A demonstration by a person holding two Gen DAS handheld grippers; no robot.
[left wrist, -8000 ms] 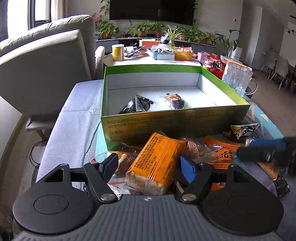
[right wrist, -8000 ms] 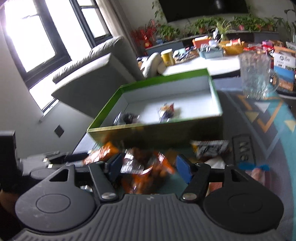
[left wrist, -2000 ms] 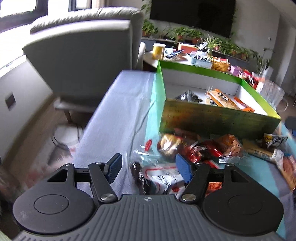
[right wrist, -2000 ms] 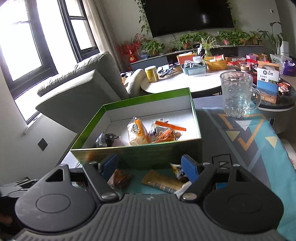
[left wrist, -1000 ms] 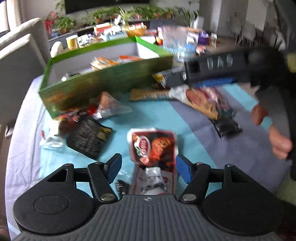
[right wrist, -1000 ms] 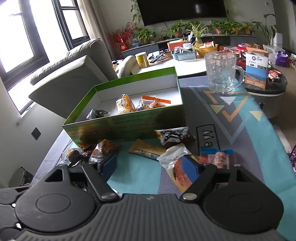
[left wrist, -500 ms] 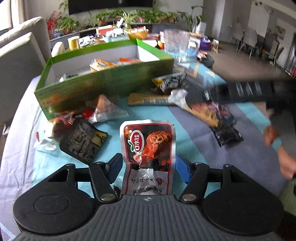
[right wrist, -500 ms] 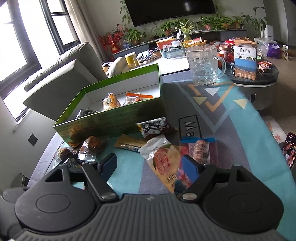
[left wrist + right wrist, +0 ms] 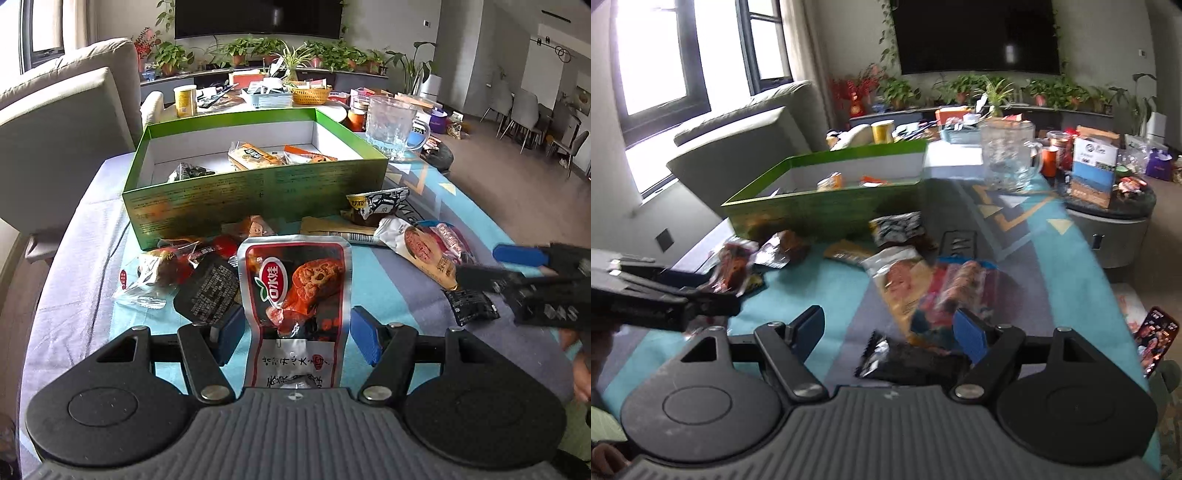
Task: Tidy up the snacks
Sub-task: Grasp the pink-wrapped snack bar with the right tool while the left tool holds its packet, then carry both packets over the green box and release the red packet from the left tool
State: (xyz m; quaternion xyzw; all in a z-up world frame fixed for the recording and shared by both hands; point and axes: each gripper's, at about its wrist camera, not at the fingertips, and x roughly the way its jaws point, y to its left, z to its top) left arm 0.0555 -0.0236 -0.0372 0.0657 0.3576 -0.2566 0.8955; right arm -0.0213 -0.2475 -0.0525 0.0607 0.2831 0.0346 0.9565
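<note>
A red and silver snack pouch (image 9: 295, 291) stands upright between the pads of my left gripper (image 9: 297, 334), which is shut on its lower half and holds it off the table. In the right wrist view, my left gripper (image 9: 713, 295) comes in from the left with the red pouch (image 9: 733, 264). The green box (image 9: 255, 195) behind it holds several snacks. My right gripper (image 9: 890, 330) is open and low over the tablecloth, a small black packet (image 9: 908, 363) lying between its fingers. The left wrist view shows my right gripper (image 9: 491, 264) blurred at the right.
Loose snacks lie before the green box (image 9: 827, 210): a black packet (image 9: 207, 291), a white and orange pack (image 9: 421, 247), a cow-print one (image 9: 376, 205). A glass mug (image 9: 391, 127) stands right of the box, a grey armchair (image 9: 55, 140) on the left. A phone (image 9: 1156, 339) lies on the floor.
The red pouch has come up off the table between my left gripper's pads. My right gripper has moved lower and closer over the snacks at the right, and the black packet now shows between its fingers.
</note>
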